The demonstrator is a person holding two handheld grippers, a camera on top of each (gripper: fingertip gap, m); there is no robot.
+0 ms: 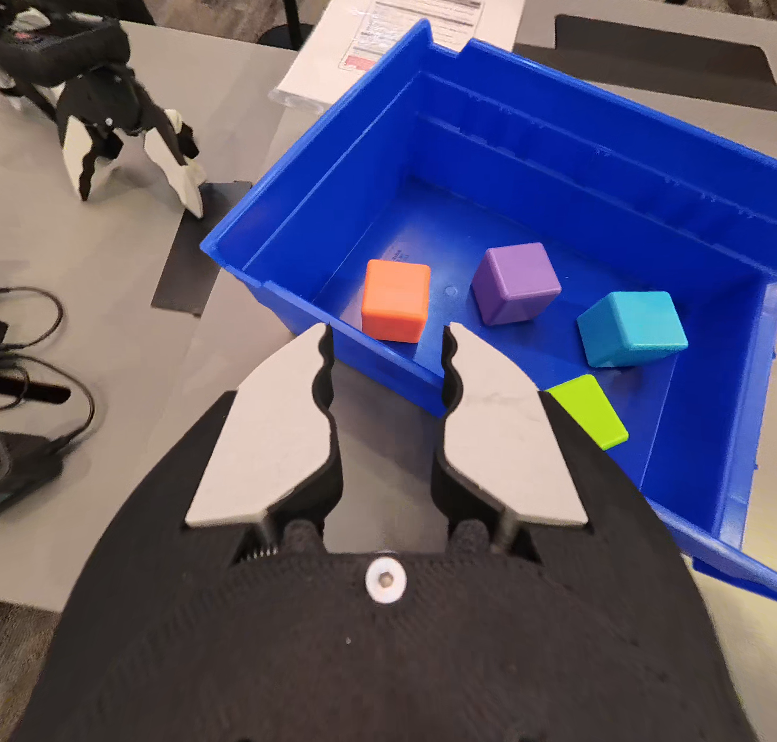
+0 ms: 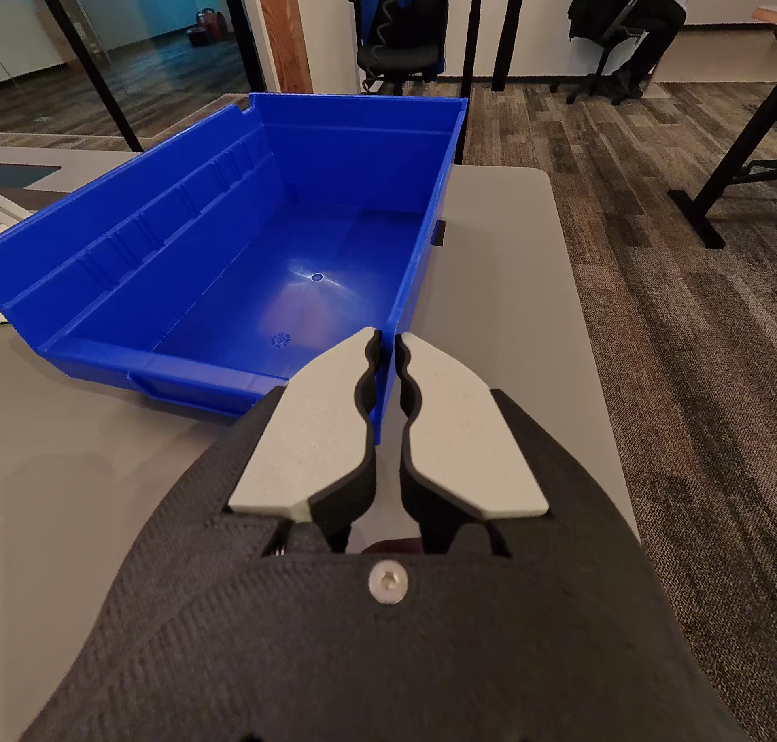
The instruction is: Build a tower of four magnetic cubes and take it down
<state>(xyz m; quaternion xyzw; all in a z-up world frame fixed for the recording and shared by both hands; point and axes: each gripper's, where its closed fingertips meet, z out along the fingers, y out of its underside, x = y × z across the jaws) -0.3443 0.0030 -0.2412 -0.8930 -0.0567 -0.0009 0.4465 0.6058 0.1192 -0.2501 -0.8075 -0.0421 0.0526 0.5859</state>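
In the left wrist view, a blue bin (image 1: 546,141) holds the cubes, all apart: orange (image 1: 395,299), purple (image 1: 515,282), teal (image 1: 632,328) and lime green (image 1: 588,415), the last partly hidden by my finger. My left gripper (image 1: 387,330) is open and empty, hovering over the bin's near wall just in front of the orange cube. In the right wrist view, my right gripper (image 2: 387,335) is shut and empty at the near right corner of a blue bin (image 2: 126,259). No cubes show inside the bin in that view.
Another black and white gripper (image 1: 134,162) rests on the grey table (image 1: 126,309) left of the bin, fingers apart. Cables (image 1: 42,385) lie at the left edge and a paper sheet (image 1: 403,36) behind the bin. The table edge (image 2: 588,343) and carpet lie to the right. The left gripper's tips are roughly 95 cm from the right gripper's.
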